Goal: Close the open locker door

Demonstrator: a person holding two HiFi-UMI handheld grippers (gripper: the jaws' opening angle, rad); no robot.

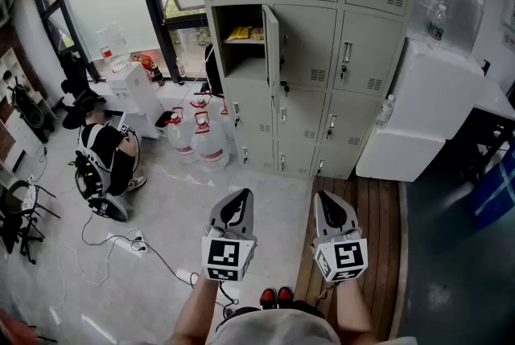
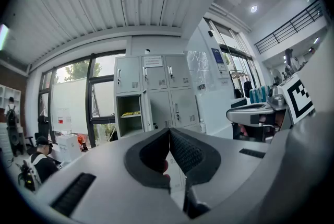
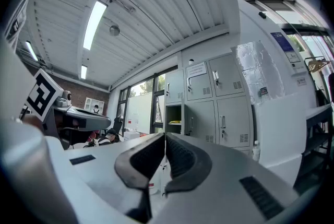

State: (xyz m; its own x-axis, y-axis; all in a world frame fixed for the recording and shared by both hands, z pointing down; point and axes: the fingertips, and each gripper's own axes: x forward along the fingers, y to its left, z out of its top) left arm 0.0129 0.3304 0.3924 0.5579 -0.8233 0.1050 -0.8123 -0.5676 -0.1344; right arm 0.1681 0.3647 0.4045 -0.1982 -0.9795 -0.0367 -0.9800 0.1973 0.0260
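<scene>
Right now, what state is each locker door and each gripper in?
Grey metal locker door, second row, leftmost: swung open.
Other grey locker doors: shut.
Left gripper: shut, nothing between its jaws.
Right gripper: shut, nothing between its jaws.

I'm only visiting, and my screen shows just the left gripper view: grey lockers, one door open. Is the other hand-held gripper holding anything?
Observer: No. The right hand-held gripper has its jaws together, nothing between them.
Operator: What's on the floor by the lockers?
Observer: Clear jugs with red tops stand left of the bottom row.
Operator: Is the floor the same everywhere?
Observer: No. Wooden boards lie below the right hand-held gripper; pale floor lies left of them.
</scene>
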